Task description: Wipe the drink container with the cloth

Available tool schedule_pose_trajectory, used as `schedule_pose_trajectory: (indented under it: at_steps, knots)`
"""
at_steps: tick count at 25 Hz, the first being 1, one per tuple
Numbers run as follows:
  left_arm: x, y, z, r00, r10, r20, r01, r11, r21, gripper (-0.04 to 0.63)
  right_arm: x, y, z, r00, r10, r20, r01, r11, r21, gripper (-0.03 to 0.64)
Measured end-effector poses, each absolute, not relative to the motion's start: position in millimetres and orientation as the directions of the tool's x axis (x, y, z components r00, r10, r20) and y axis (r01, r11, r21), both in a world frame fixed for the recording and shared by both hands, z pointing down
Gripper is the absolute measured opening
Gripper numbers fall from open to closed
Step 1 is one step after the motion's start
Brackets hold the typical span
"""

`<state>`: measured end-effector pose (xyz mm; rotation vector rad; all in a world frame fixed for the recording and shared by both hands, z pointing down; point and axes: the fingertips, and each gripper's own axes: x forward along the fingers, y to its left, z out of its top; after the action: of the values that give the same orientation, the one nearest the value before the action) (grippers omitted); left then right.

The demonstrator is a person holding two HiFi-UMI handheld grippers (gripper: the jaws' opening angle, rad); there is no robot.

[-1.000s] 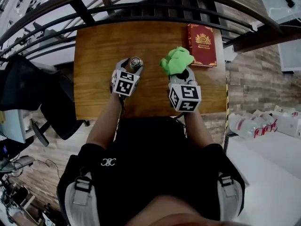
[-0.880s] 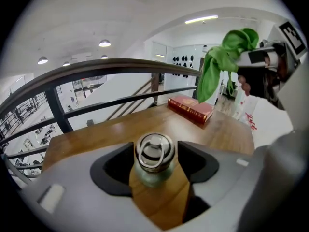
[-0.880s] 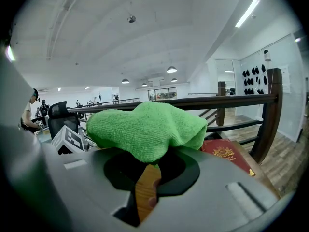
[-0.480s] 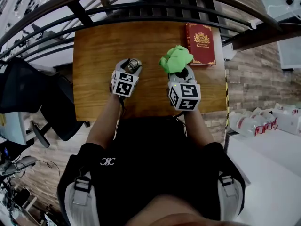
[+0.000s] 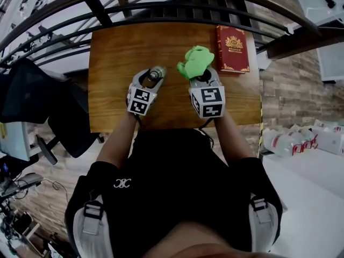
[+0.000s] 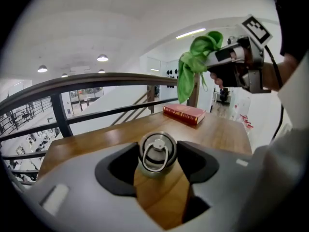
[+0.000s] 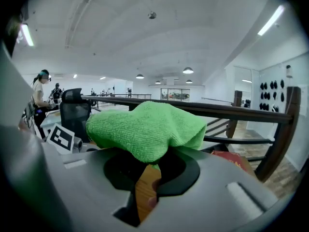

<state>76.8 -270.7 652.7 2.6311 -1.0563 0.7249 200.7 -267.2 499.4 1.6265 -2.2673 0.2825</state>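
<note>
The left gripper (image 5: 152, 77) holds the bottle (image 6: 157, 152) between its jaws, closed just under the cap (image 6: 158, 148); it looks like hard, smooth metal, likely slippery. The right gripper (image 5: 199, 75) pinches the soft, light cloth (image 7: 147, 128) in its jaws, bunched above them

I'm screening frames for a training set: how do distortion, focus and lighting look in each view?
Head view: heavy fisheye bows the railing into arcs; the table is evenly lit. Left gripper view: dark vignette at the corners, drink container sharp, nearest foreground soft. Right gripper view: cloth crisp, ceiling lights glare white.
</note>
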Motion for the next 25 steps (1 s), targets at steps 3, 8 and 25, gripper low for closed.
schedule_pose_trajectory:
  at_steps: [3,8,25]
  knots:
    - [69.4,-264.7,655.4,0.634,-0.584,0.508,-0.685,-0.728,0.018,0.304,180.3,-268.4,510.3,-0.326,-0.846,0.421,-0.905,0.408,0.118,0.048]
    - [65.5,-255.9,658.0,0.639,-0.57,0.517,-0.665,-0.747,-0.001,0.304,142.7,-261.0,559.0,-0.38,-0.74,0.555,-0.734,0.606,0.306,0.048]
    - [65.1,-231.9,670.6,0.632,-0.538,0.558,-0.554,-0.817,-0.161,0.302,86.7,-235.6,654.3,-0.286,-0.455,0.843,-0.103,0.89,0.445,0.048]
